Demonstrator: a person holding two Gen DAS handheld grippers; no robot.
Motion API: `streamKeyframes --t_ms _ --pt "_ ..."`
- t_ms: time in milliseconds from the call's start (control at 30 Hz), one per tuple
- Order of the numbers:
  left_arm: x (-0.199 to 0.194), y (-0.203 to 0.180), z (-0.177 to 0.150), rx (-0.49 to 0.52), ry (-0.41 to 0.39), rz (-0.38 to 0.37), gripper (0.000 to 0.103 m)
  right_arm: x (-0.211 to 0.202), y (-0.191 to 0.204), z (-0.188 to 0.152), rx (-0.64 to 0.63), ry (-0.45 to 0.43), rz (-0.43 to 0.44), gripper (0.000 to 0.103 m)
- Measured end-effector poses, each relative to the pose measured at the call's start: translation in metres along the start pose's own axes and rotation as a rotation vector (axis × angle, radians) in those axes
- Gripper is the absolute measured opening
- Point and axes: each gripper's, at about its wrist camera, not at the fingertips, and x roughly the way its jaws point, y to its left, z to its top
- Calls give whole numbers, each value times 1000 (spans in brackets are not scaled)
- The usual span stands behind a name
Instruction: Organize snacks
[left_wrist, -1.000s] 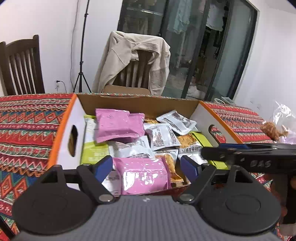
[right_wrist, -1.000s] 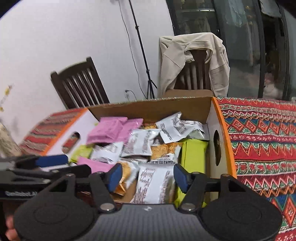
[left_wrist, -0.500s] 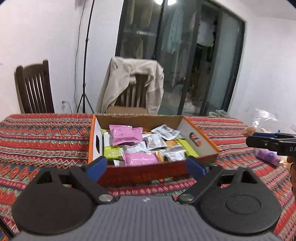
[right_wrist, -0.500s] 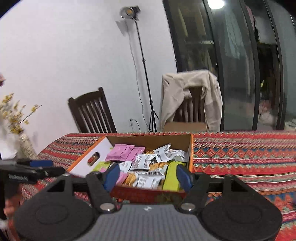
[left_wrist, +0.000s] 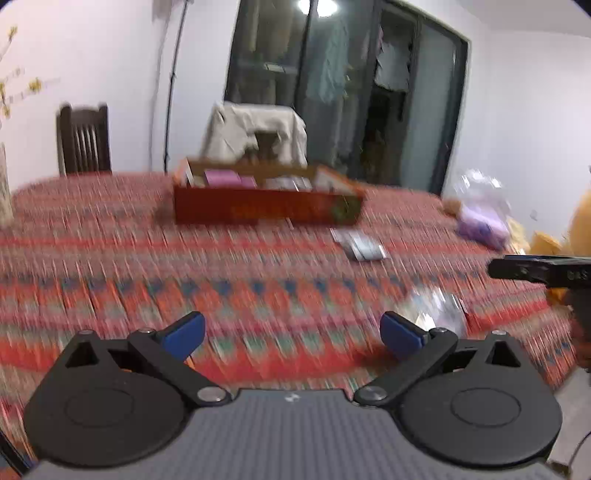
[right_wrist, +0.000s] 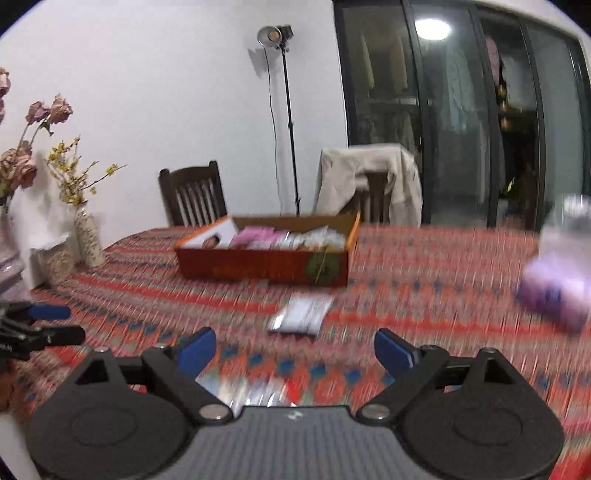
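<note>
text: "OAS" on right gripper (left_wrist: 543, 271) body – partly legible | box print – blurred, unreadable

The left tool (left_wrist: 291, 334), spread wide and empty, faces a distant snack box (left_wrist: 266, 203) across the patterned tablecloth (left_wrist: 147, 258).

Open red cardboard box (right_wrist: 264, 269) full of snack packets, one silver packet (right_wrist: 301, 314) flat just in front
</note>
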Motion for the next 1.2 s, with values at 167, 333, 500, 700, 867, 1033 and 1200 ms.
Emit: streamKeyframes --t_ms 167,333,500,700,867,1033,1200 --pt "-4 -20 -27 96 27 -4 103 -10 4 -62 115 59 18 93" --pt "1 -25 -23 79 15 -15 103 -13 21 -90 122 84 20 92" --pt "12 -9 -11 2 10 40 103 -5 34 -87 201 65 135 92" --pt "20 19 -16 -55 21 136 103 48 61 -63 141 130 99 94" --pt "20 43 -13 -135 19 125 103 86 90 -36 10 178 80 93" --pt "19 48 -5 -106 -1 148 103 117 104 -25 -88 220 -34 92" --pt "22 45 8 -81 -29 144 103 121 83 -16 -38 260 -58 93"
